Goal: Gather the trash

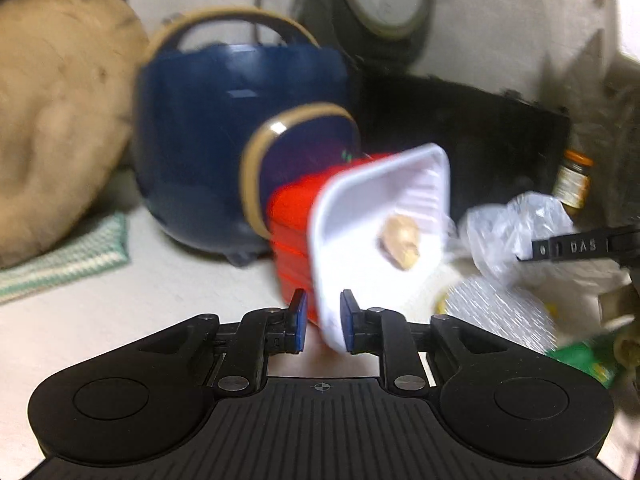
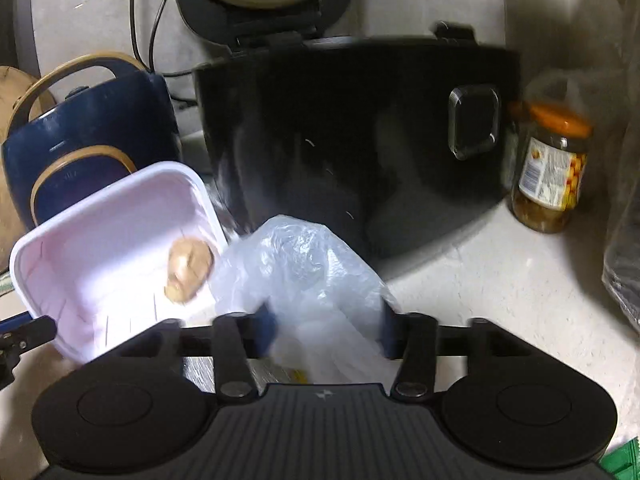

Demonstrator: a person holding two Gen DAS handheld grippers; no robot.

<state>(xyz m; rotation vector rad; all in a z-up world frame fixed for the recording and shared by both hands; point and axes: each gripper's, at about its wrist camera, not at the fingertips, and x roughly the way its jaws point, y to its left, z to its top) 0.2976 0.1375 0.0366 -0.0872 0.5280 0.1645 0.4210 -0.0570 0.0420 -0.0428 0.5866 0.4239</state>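
Note:
A shallow tray, white inside and red outside [image 1: 380, 208], is held tilted above the counter, with a brown food scrap [image 1: 400, 242] lying in it. My left gripper [image 1: 323, 320] is shut on the tray's near rim. In the right wrist view the tray [image 2: 100, 240] and scrap [image 2: 188, 270] sit at the lower left. My right gripper [image 2: 326, 332] is shut on a crumpled clear plastic bag [image 2: 304, 264] that fills the gap between its jaws. The left wrist view shows that bag [image 1: 508, 228] at the tip of a black finger [image 1: 560, 247] of the right gripper.
Behind the tray stands a dark blue pot [image 1: 208, 120] with a tan handle. A black cooker [image 2: 340, 140] with its lid up is beside an orange-lidded jar [image 2: 552, 168]. A striped cloth [image 1: 68, 256] and a beige bundle [image 1: 52, 120] lie left. Clear wrapping [image 1: 500, 312] and a green packet [image 1: 588, 360] lie right.

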